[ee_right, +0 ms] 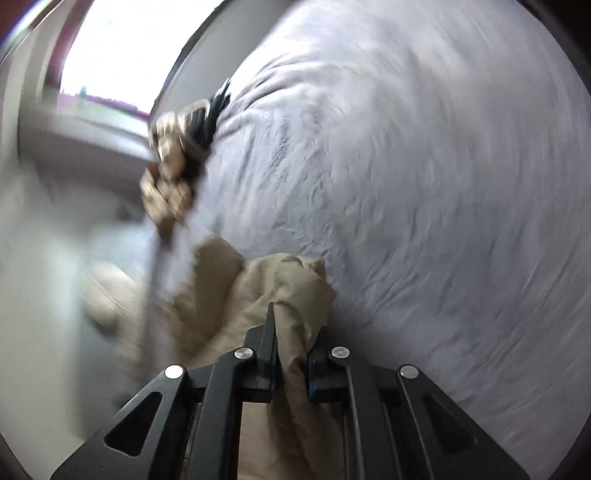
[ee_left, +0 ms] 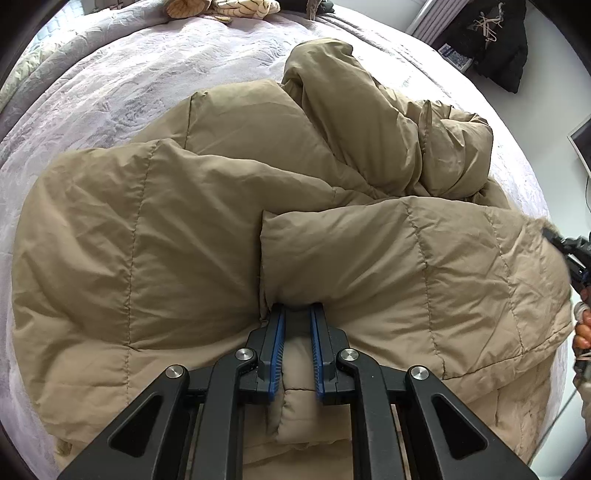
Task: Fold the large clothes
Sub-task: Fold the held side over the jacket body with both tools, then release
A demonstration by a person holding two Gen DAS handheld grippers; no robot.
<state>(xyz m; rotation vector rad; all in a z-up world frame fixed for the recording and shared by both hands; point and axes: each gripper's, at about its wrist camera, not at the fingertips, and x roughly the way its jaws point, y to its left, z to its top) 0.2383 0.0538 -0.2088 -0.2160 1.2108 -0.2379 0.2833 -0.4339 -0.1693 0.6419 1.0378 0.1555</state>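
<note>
Left gripper [ee_left: 297, 314]: nearest the lens, blue-padded fingers pinching a fold of tan quilted fabric at the near edge of the bed.
Right gripper [ee_right: 291, 325]: clamped on a bunched wad of the same tan cloth, seen through heavy motion blur; also glimpsed at the far right edge of the left wrist view [ee_left: 570, 254].
Puffer coat [ee_left: 229, 236]: large, tan, quilted in panels, spread across the near half of the bed, one panel folded over toward the middle.
Sleeve [ee_left: 373, 122]: rumpled, heaped beyond the folded panel, right of centre.
Bedspread [ee_left: 122, 85]: pale lilac, textured, under the coat and stretching away to the far side.
Plush toy [ee_left: 225, 9]: cream with brown stripes, at the far edge of the bed.
Dark garment [ee_left: 498, 40]: hung at far right, beyond the bed.
Window [ee_right: 122, 48]: bright, blurred, far left in the right wrist view.
</note>
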